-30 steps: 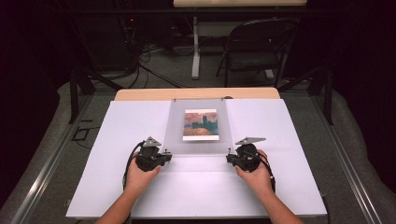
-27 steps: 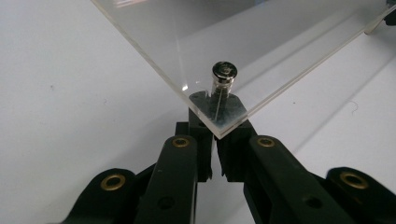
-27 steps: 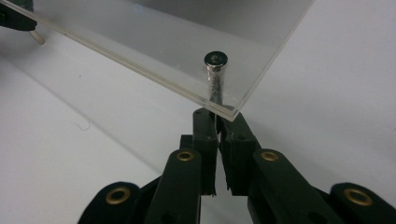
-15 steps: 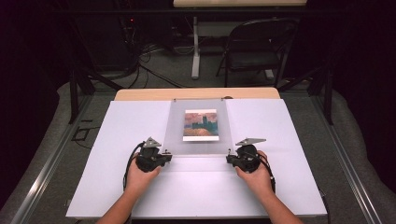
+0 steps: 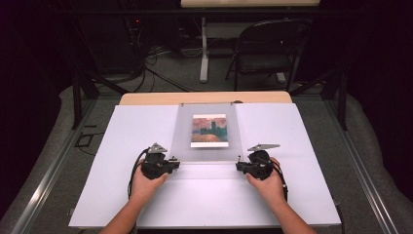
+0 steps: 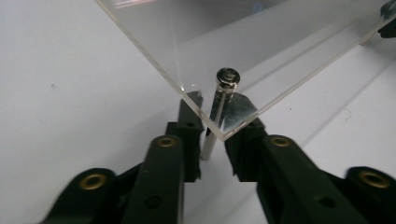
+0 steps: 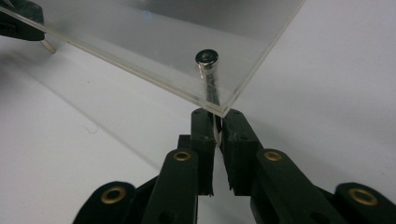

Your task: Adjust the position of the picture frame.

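A clear acrylic panel (image 5: 207, 141) with a small landscape picture (image 5: 209, 130) under it lies on the white table (image 5: 302, 146), raised on metal standoff pins. My left gripper (image 5: 175, 165) is at its near left corner. In the left gripper view its jaws (image 6: 215, 114) have just been opening and stand apart around the corner pin (image 6: 220, 93), with a gap beside it. My right gripper (image 5: 238, 167) is at the near right corner. Its jaws (image 7: 217, 119) have just eased a little, and the pads still hug the thin pin (image 7: 208, 65).
A wooden strip (image 5: 204, 97) borders the table's far edge. Beyond it on the floor are a dark folding chair (image 5: 265, 53), a white table leg (image 5: 204, 48) and loose cables (image 5: 160, 73). White surface spreads left and right of the panel.
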Tool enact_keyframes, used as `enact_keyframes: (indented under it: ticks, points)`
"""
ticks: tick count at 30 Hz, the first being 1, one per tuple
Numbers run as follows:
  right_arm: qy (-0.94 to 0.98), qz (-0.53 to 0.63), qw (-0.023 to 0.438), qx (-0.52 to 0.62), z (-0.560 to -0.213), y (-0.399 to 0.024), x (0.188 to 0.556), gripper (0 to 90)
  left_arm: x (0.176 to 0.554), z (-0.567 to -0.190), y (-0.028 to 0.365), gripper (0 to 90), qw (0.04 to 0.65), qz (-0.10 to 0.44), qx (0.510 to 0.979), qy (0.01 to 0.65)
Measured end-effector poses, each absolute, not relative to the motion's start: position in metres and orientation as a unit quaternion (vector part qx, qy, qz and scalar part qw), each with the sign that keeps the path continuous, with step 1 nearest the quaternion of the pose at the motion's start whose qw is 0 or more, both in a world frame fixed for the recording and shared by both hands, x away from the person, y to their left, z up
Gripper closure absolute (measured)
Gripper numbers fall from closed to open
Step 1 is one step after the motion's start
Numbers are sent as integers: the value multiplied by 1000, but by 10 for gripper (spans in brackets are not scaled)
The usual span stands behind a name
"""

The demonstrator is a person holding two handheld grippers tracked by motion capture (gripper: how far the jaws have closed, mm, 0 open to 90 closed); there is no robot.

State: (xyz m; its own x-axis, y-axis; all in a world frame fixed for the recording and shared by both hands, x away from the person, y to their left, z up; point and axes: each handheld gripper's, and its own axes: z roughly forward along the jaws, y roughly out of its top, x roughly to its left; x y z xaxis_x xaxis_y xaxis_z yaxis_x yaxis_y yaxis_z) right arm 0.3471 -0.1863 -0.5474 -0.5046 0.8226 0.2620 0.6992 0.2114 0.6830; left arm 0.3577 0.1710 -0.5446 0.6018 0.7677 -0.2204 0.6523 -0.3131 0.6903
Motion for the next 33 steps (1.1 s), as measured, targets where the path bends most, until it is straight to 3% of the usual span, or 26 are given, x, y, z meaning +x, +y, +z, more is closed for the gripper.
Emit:
enact_keyframes:
  ticks: [5,15,23,33]
  points:
    - [789,379,88,476,-541,-188,342,702,352,-540,177,616,390,67,808,436]
    - [811,366,101,446,-531,-195,325,525,334,-527,200,498,390,71,813,426]
    - [813,371,91,439,-512,-202,315,492,328,-510,206,423,382,76,816,428]
    - [819,370,101,427,-491,-203,323,505,337,-493,208,447,383,87,812,432]
